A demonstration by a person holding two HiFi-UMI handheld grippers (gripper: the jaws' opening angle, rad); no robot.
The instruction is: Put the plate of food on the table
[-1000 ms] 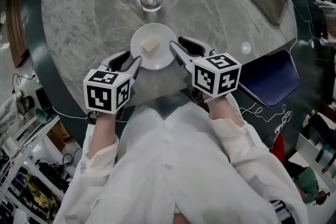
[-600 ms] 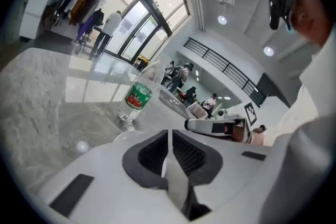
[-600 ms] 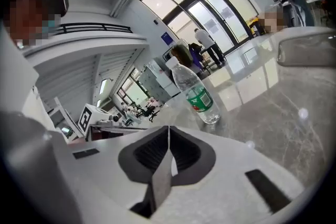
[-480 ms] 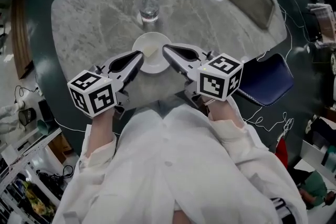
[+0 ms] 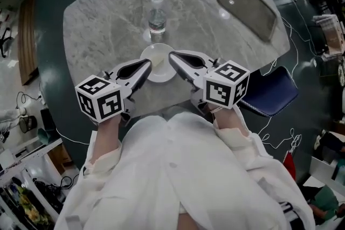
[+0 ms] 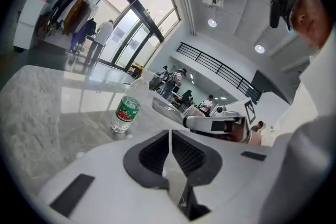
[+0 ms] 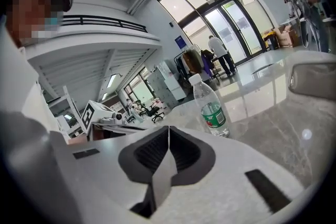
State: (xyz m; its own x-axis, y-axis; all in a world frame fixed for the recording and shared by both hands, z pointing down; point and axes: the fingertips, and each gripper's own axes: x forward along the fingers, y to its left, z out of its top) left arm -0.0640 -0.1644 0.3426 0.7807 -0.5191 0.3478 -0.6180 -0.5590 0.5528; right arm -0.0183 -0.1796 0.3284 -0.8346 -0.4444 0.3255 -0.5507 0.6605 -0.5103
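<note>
A white plate (image 5: 157,57) with a pale piece of food lies on the marble table (image 5: 102,19), near its front edge. My left gripper (image 5: 147,64) is at the plate's left rim and my right gripper (image 5: 172,55) at its right rim, with both tips pointing inward. In the left gripper view the jaws (image 6: 169,134) are shut with nothing between the pads, and the plate (image 6: 165,107) lies just beyond them. The right gripper view shows the same for its jaws (image 7: 168,132). I cannot tell whether either tip touches the rim.
A water bottle (image 5: 157,13) stands just behind the plate and shows in both gripper views (image 6: 125,110) (image 7: 210,107). A dark oblong tray (image 5: 248,0) lies at the table's back right. A blue chair (image 5: 269,91) is at the right, and cables and clutter cover the floor around it.
Both grippers have gone from open to shut. The head view has pulled up and back, so the table looks smaller. The plate stays on the table between the tips.
</note>
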